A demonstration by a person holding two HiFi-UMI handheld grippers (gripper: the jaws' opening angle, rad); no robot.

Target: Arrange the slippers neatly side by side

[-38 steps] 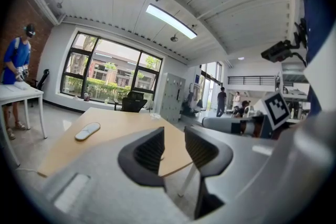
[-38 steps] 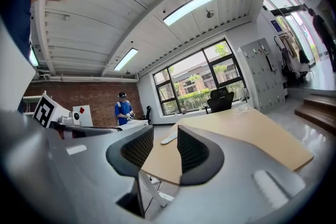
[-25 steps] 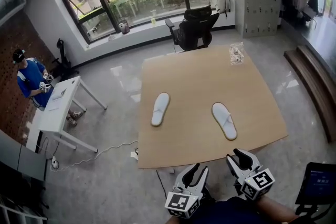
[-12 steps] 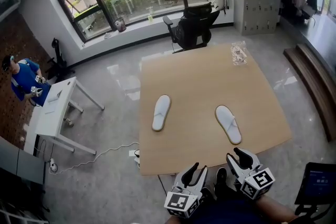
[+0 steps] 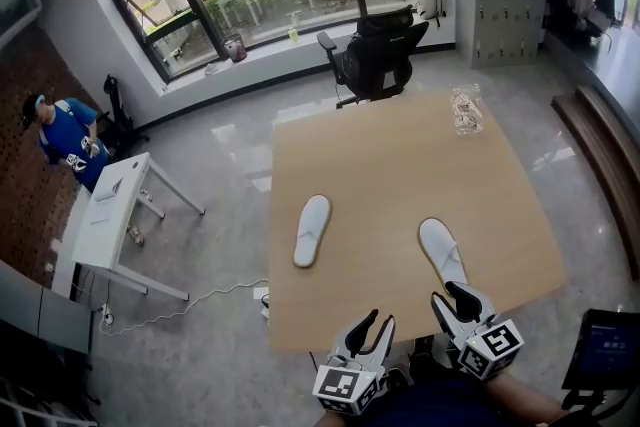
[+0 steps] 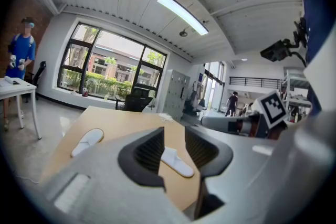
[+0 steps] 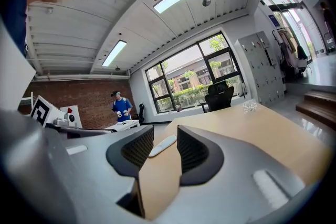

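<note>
Fingers (image 6: 148,150) of the left gripper (image 5: 374,323) stand moderately apart and grip nothing. A white slipper shows in the gap between them, but it lies farther along the table and no pad touches it. The right gripper (image 5: 453,298) has its fingers (image 7: 137,150) set wider, and it is also empty. Through its gap only bare wood and a distant slipper can be seen.

Both grippers are held low and almost level at the near edge of a pale wooden table (image 5: 400,165), side by side. The left is at the left of the head view and the right is at the right. This looks like a ready stance, with jaws open and one tool for each slipper.

The left slipper (image 5: 311,230) lies near the table's middle, toe pointing away and leaning slightly right. The right slipper (image 5: 442,250) lies well apart from it, nearer the edge and angled the other way. Its near end is just beyond the right gripper's tips (whether they touch cannot be told from above). The pair is neither parallel nor close, so the tidying appears not yet begun.

At the table's far corner is a clear plastic packet (image 5: 466,110), with a black office chair (image 5: 380,55) beyond it. A person in blue (image 5: 68,140) stands by a small white desk (image 5: 115,220) at the far left.
</note>
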